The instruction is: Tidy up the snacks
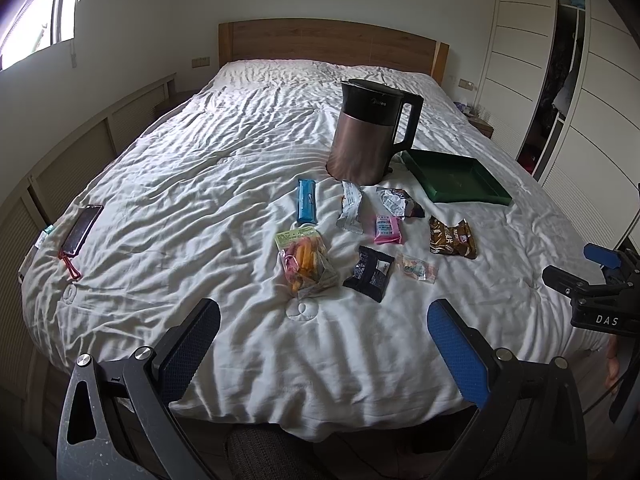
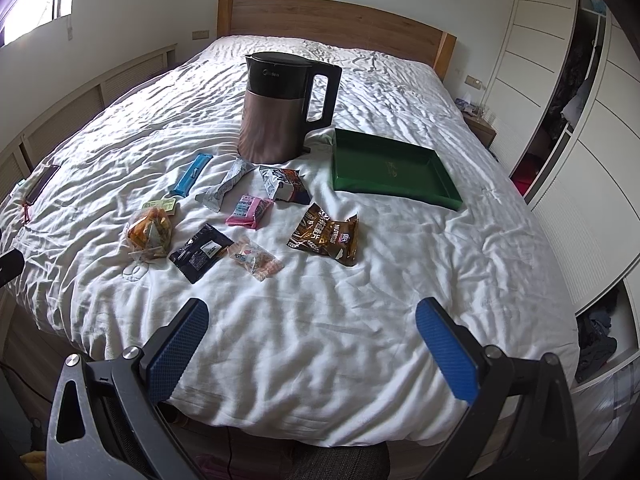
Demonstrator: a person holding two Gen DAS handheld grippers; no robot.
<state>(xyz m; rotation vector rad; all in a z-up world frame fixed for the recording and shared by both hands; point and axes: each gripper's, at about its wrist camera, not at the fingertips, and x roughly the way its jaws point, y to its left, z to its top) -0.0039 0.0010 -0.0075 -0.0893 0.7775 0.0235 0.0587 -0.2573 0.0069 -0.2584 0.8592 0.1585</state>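
on the white duvet (image 2: 360,320), snack spot: your packets lie scattered in front of the kettle (image 2: 280,112), all still outside the green tray (image 2: 448,192), which looks bare.
brown packet (image 2: 326,234): nearest the tray; likely light and crinkly with slick film, so pinch a sealed end edge rather than the puffed middle.
clear candy bag (image 2: 256,258) and black packet (image 2: 200,252): lying edge to edge or nearly so, probably soft and featherlight; take a corner low against the bedding so you don't drag the neighbour.
orange snack bag (image 1: 306,266): bulkier, contents may crush; grip the knotted or folded top gently.
blue bar (image 1: 307,202), silver wrapper (image 1: 350,206), pink packet (image 1: 387,229): slim, likely stiffer; close across the narrow width.
surface: bedding gives underfoot, so expect packets to sink as you press.
right gripper (image 2: 312,344): fingers spread wide, holding nothing, hovering over the bed's near edge, aimed toward the snacks.
left gripper (image 1: 324,344): likewise parted and unloaded, level with its partner, pointing at the orange bag.
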